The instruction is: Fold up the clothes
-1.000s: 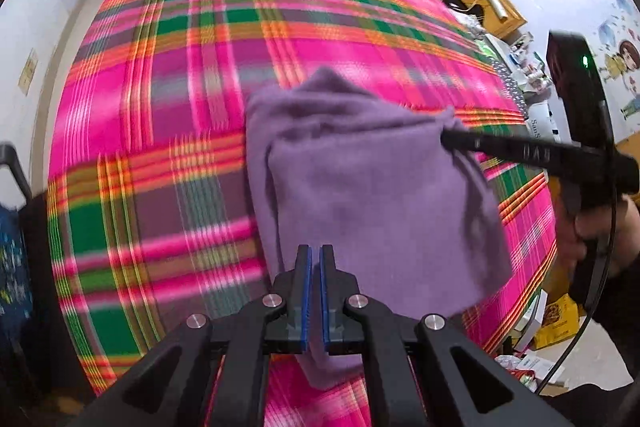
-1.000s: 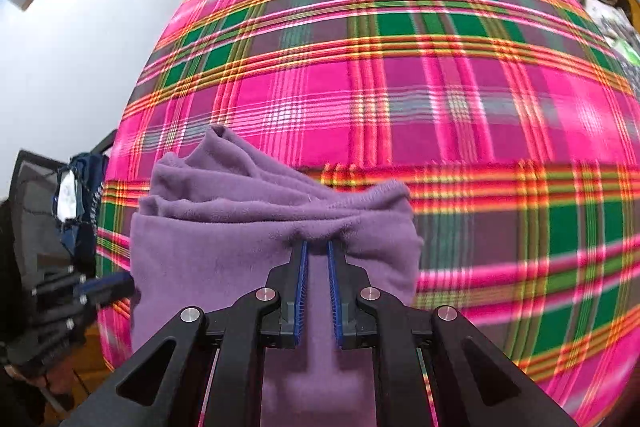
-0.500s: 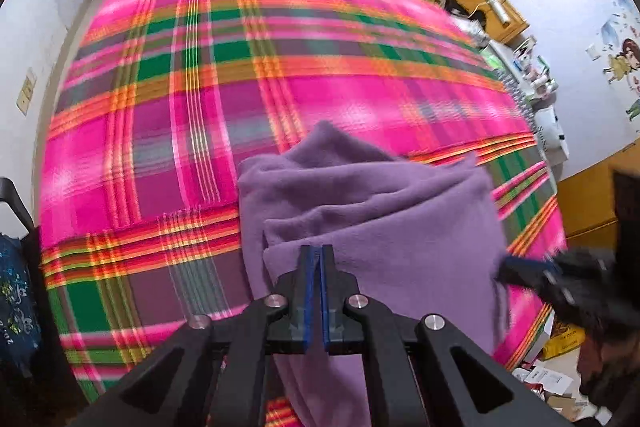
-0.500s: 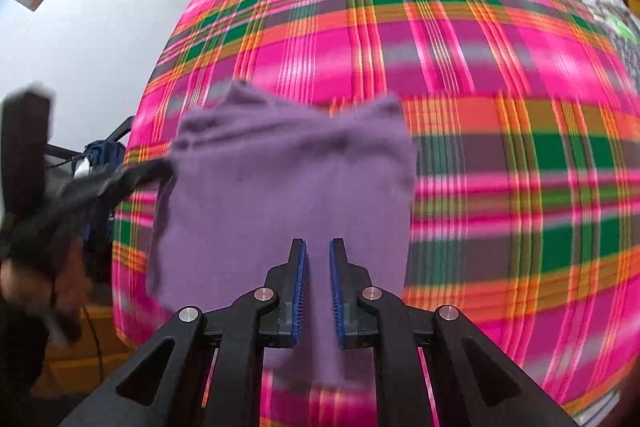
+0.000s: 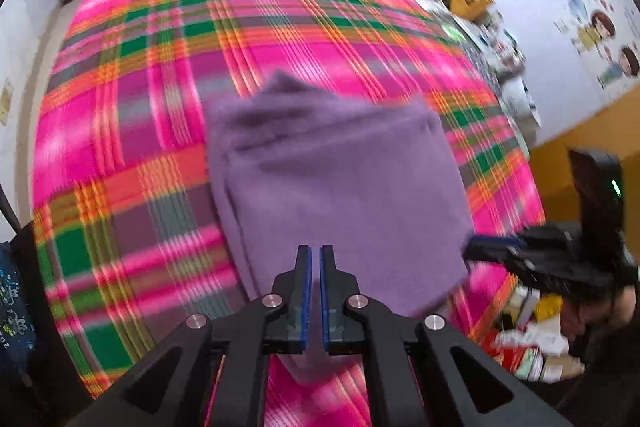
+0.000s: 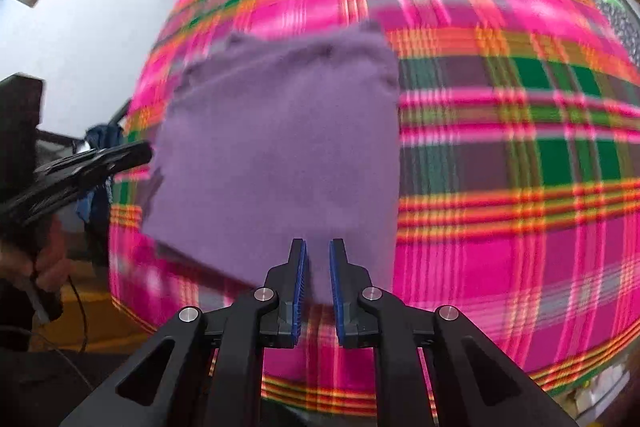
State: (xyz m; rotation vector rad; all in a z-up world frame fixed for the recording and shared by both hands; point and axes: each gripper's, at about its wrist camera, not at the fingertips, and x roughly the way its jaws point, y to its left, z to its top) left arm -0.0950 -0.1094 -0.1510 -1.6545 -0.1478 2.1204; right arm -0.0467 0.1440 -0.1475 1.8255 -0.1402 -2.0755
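Purple fleece garment (image 5: 340,187) up off the pink plaid bedspread (image 5: 140,107) at its near edge, stretched between both tools, where a second ago it lay bunched and creased on the bed. Left gripper (image 5: 314,291) clamped tight on the near hem, jaws nearly closed with cloth between them. Right gripper (image 6: 318,291) pinching the same hem at the other corner, a slightly wider gap, purple cloth plainly running through it. Blur everywhere, so a quick lift and pull toward the bed's near edge. Already folded down to a squarish, layered packet, edges stacked along the left side. Looks like a shake-out or carry of a nearly finished fold; whether another fold follows, hard to say.
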